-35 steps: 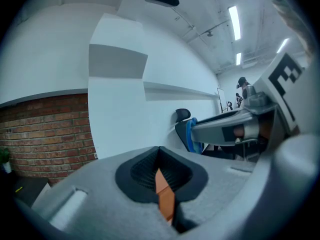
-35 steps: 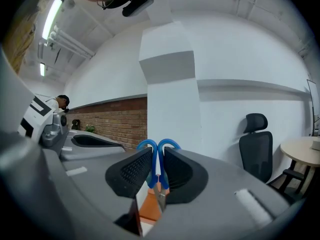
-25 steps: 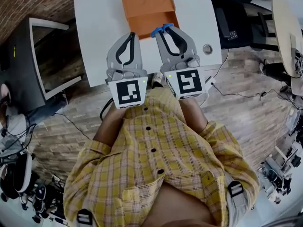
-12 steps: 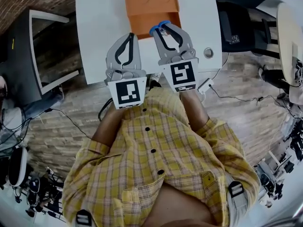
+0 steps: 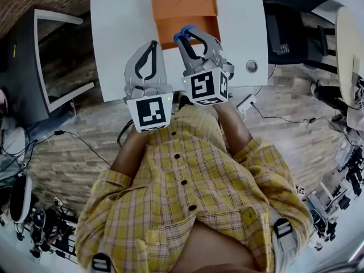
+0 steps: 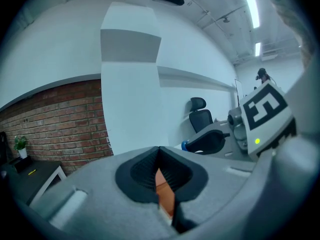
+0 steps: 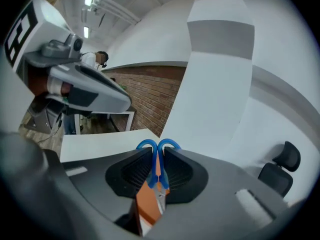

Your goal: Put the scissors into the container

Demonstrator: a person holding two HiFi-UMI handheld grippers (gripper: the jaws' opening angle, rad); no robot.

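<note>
Half done, I judge: right gripper (image 5: 183,38) grips the scissors (image 5: 182,34) by the blue handles, and they are not yet let go. Container (image 5: 185,4) lies just ahead of and under its tips, so the drop is left. Left gripper (image 5: 152,44), beside it, is clenched on nothing. Only head view shows the container on the table (image 5: 119,33). Only right gripper view shows pads pressing the 2 handle loops.

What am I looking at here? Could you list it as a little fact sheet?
Setting: white table with an orange container on it
Scissors: blue handles, clamped in the right tongs, by the container's near edge
Left tongs: closed, empty, beside the right
Task status: scissors not released yet
</note>
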